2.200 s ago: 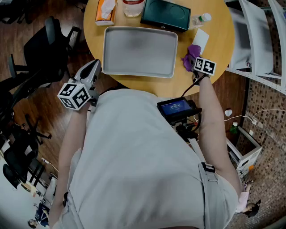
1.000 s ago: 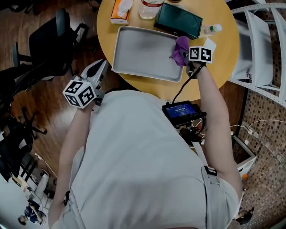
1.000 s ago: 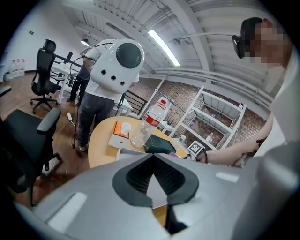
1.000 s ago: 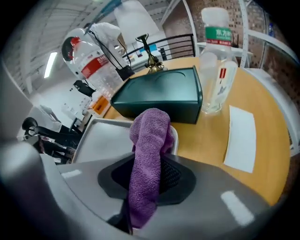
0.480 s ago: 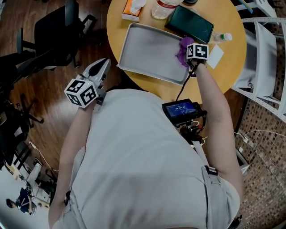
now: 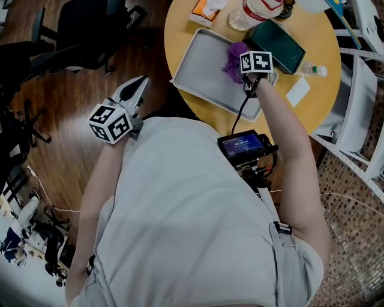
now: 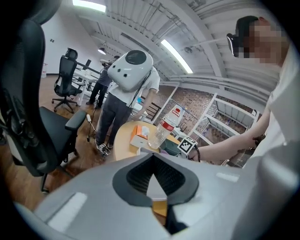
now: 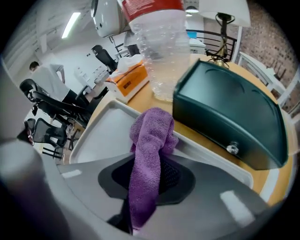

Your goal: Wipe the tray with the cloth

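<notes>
The grey tray (image 6: 201, 63) lies on a round yellow table (image 6: 180, 33). My right gripper (image 6: 237, 65) is over the tray's right part, shut on a purple cloth (image 6: 233, 57). In the right gripper view the cloth (image 8: 152, 140) hangs bunched from between the jaws of the right gripper (image 8: 145, 187), above the tray (image 8: 105, 136) near its right rim. My left gripper (image 6: 139, 85) is held off the table's left edge over the floor, jaws together and holding nothing. The left gripper (image 7: 152, 190) looks toward the table (image 7: 123, 136).
Behind the tray stand a dark green case (image 6: 277, 48), a clear plastic bottle (image 6: 255, 11) and an orange tissue box (image 6: 206, 9). A small bottle (image 6: 312, 70) and a white card (image 6: 298, 92) lie to the right. Office chairs (image 6: 90, 27) stand to the left. A person with a white backpack (image 7: 129, 77) stands beyond the table.
My right gripper has carried the purple cloth from the table's right side leftward, over the tray's rim and onto its right part. The left gripper has stayed beside the table.
</notes>
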